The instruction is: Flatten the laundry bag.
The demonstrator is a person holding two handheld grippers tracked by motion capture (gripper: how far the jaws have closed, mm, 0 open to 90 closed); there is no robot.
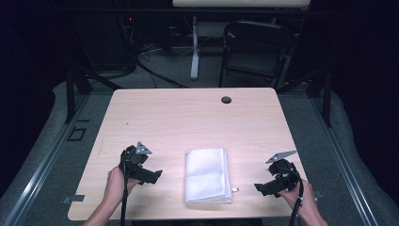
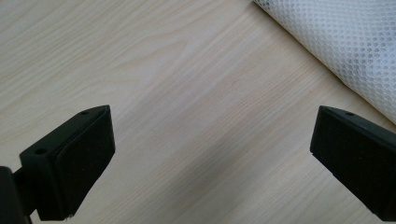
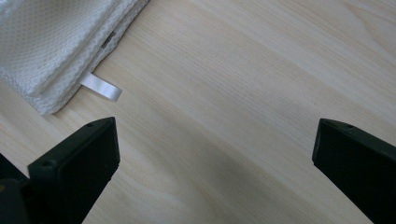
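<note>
Folded white mesh cloth (image 1: 208, 175) lies near the front edge of the pale wooden table (image 1: 188, 113) in the high view, between the left gripper (image 1: 155, 176) and right gripper (image 1: 260, 188), apart from both. In the left gripper view, the jaws stand wide apart over bare wood, holding nothing; the cloth (image 2: 345, 42) lies beyond, upper right. In the right gripper view, jaws gape equally empty; the cloth (image 3: 51, 37) and its white ribbon loop (image 3: 100, 87) lie upper left.

Dim lab or studio — wooden table (image 1: 188, 113), cables (image 1: 141, 61), folding chair (image 1: 254, 52), dark curtains (image 1: 28, 56).
</note>
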